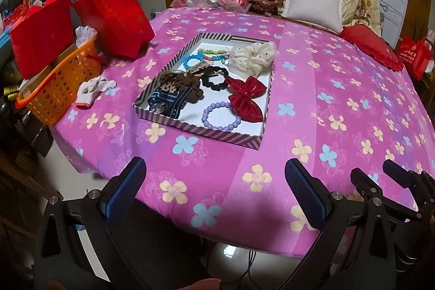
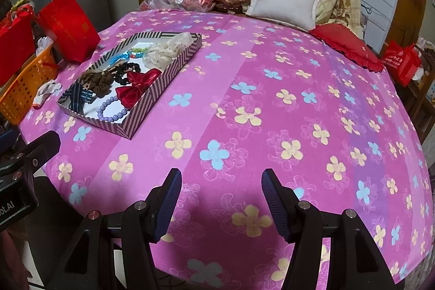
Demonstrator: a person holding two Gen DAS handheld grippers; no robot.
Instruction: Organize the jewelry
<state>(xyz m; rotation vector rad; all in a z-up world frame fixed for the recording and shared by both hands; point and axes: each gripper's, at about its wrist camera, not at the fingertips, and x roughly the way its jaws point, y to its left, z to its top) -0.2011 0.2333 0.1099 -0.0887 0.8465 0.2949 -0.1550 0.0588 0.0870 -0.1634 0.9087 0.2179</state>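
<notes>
1. Left tongs (image 1: 214,170) spread wide, nothing between the pads, hovering over the near edge of the pink flowered desk (image 1: 326,105).
2. Right tongs (image 2: 221,181) parted about halfway, empty too.
3. Out ahead, the striped tray (image 1: 195,128) holds a purple bead bracelet (image 1: 220,116), red bow (image 1: 246,97) and cream scrunchie (image 1: 251,57).

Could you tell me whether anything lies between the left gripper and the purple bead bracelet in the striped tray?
Only the tray's low near wall. The left gripper hangs open over bare pink tablecloth, and the purple bead bracelet lies just behind that wall, uncovered, with the red bow beside it.
</notes>
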